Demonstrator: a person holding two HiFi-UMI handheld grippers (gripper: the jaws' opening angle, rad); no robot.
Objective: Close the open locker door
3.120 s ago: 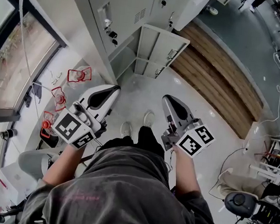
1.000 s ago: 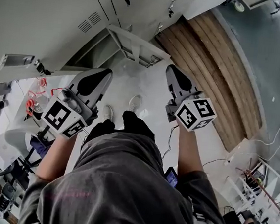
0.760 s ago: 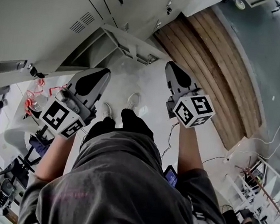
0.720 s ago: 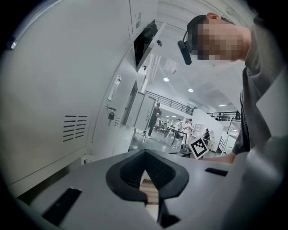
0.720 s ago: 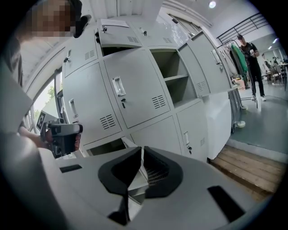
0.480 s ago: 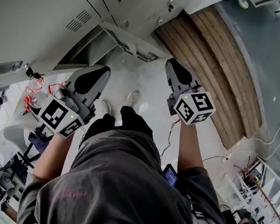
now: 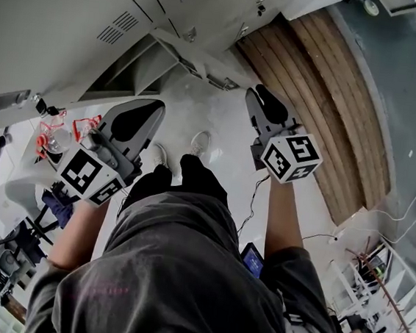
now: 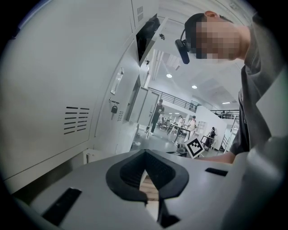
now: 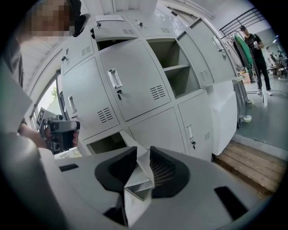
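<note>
A low grey locker (image 7: 129,72) stands open near the floor, its door (image 7: 200,65) swung out toward me. In the right gripper view the same opening (image 9: 105,143) shows with the door's edge (image 9: 128,137) just beyond the jaws. My right gripper (image 7: 254,94) (image 9: 143,155) is open: its jaws have just been opening, and nothing is held between them. My left gripper (image 7: 155,108) (image 8: 144,155) hangs level with it on the left. Its tips meet and it is empty. Both are short of the door and touch nothing.
Higher up, another locker (image 9: 173,67) stands open with its door (image 9: 204,56) swung right. A wooden platform (image 7: 326,100) runs along the right. Red wire items (image 7: 87,123) lie at the left. My shoes (image 7: 199,143) are on the white floor. People (image 8: 157,114) stand far off.
Since three seconds ago I have come closer to the lockers, and the open door now sits just ahead of both grippers. Over the last second both grippers sank slightly.
</note>
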